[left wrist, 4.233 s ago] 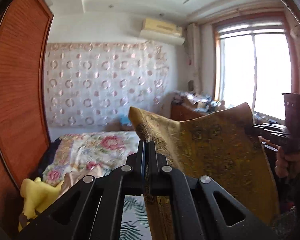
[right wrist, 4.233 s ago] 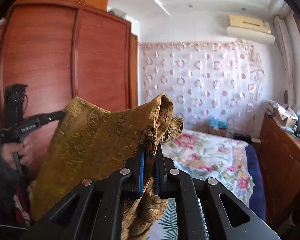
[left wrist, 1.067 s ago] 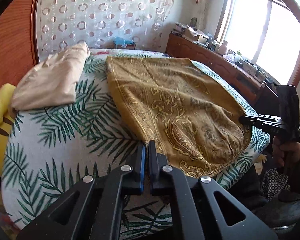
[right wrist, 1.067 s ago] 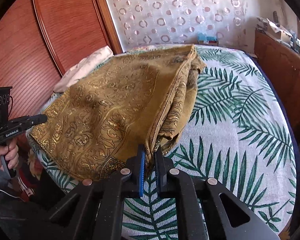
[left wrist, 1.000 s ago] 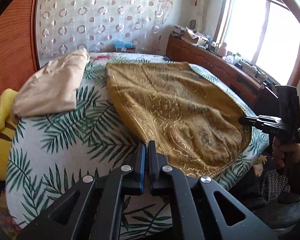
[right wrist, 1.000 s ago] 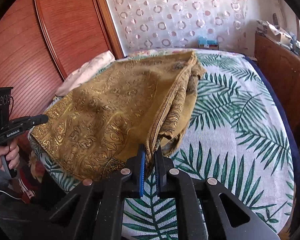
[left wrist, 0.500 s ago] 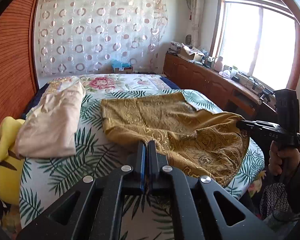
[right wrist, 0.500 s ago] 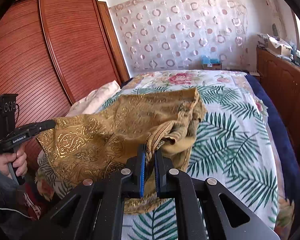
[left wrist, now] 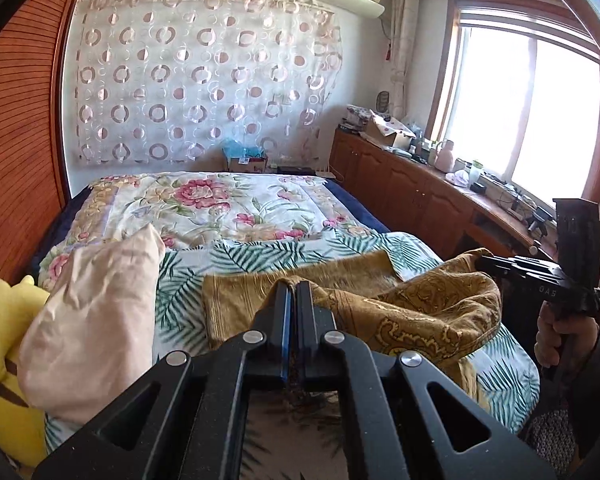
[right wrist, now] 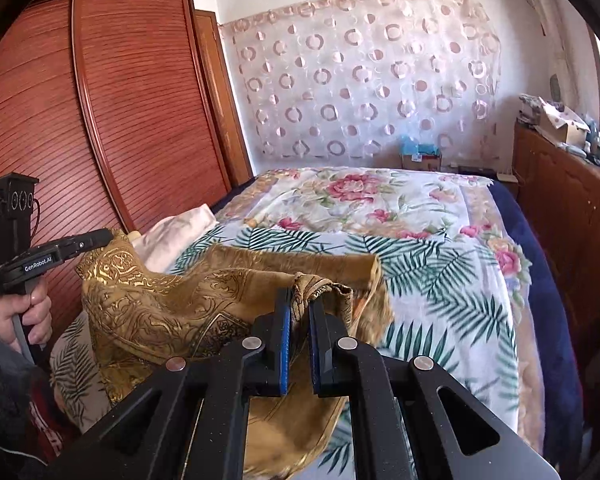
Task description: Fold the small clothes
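A bed (left wrist: 260,248) under a palm-leaf sheet is flanked by a wardrobe (right wrist: 132,120). The golden cloth (left wrist: 420,308) is stretched along its near edge, pinched by closed left gripper (left wrist: 296,292) and right gripper (right wrist: 298,300).

Two wrist views (bed (left wrist: 260,216) shared), facing headward.

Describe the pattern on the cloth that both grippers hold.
Mustard-gold cloth with shiny ornate scrollwork; clearest in the right wrist view.
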`<state>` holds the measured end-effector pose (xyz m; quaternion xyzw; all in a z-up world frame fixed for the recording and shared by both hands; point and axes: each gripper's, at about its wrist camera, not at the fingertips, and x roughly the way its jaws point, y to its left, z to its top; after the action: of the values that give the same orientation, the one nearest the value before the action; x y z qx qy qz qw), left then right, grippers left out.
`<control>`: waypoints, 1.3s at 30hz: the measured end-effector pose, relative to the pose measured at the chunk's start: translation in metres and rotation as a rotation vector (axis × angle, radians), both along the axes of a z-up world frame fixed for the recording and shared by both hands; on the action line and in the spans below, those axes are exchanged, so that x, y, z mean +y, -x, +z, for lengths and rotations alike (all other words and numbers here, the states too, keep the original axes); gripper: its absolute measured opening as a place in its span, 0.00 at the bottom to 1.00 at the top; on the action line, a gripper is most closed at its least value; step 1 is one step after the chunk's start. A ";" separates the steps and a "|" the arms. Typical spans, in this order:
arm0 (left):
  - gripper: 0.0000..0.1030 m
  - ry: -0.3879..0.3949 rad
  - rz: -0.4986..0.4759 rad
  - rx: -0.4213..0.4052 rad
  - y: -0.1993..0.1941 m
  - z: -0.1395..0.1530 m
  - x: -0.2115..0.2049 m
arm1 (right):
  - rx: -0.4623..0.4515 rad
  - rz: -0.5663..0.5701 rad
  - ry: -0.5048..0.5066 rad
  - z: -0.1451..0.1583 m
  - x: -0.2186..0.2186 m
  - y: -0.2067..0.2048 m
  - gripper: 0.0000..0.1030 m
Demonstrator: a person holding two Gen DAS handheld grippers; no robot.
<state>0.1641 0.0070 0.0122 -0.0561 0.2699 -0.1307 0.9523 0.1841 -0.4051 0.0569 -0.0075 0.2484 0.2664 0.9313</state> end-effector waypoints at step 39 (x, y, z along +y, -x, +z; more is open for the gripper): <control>0.75 -0.025 0.032 0.078 -0.058 -0.028 0.030 | 0.111 0.225 0.214 -0.043 0.115 -0.042 0.44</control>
<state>0.2222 0.0366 -0.0156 -0.0535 0.3075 -0.1096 0.9437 0.2257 -0.2896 0.0134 -0.1198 0.3242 0.3410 0.8742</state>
